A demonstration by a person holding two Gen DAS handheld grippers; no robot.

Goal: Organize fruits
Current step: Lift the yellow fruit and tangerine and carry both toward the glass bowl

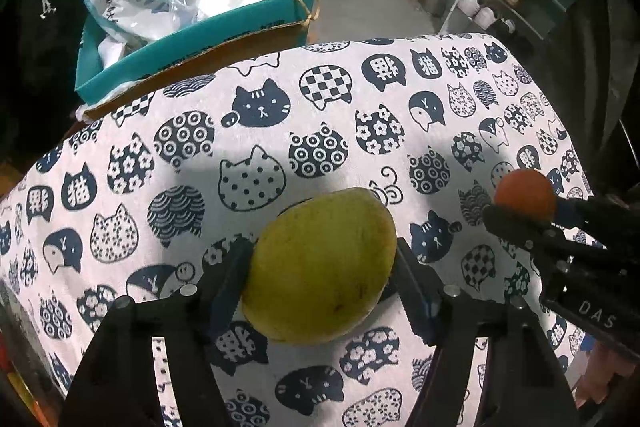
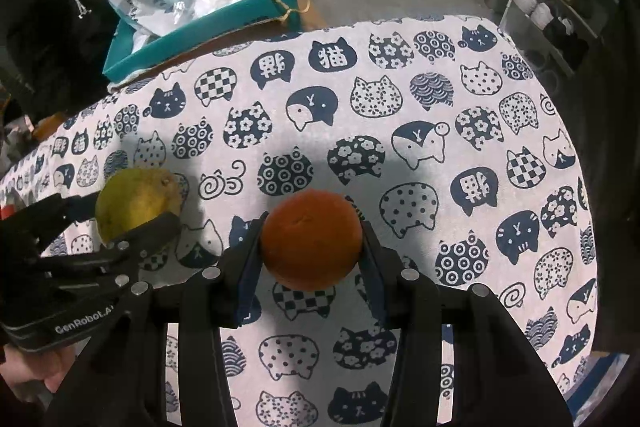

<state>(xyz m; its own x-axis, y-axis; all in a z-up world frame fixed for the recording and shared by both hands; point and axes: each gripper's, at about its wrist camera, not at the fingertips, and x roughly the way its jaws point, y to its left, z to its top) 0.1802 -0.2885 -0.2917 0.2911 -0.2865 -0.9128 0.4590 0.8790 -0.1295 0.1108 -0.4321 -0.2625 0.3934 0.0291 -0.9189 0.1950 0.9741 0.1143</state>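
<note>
Both tongs gripping fruit above the cat-print cloth surface (image 1: 320,131).
Left tongs (image 1: 324,267) pinching large yellow-green oval mango (image 1: 320,267); right tongs (image 2: 312,247) pinching round orange tangerine (image 2: 312,239). Fruits side by side, apart. Teal cardboard box (image 1: 192,39) with plastic bags at far edge.

The left gripper (image 1: 322,269) reaches forward over the tabletop with its two black fingers (image 1: 224,279) pressed against the sides of a yellow-green mango (image 1: 320,267), one finger on each flank. The right gripper (image 2: 312,247) lies just beside it, roughly parallel, its fingers (image 2: 250,259) clamped on either side of an orange (image 2: 312,239). In the right wrist view, a bit of the person's left hand (image 2: 36,375) shows beneath the left gripper's body at the lower left edge.
</note>
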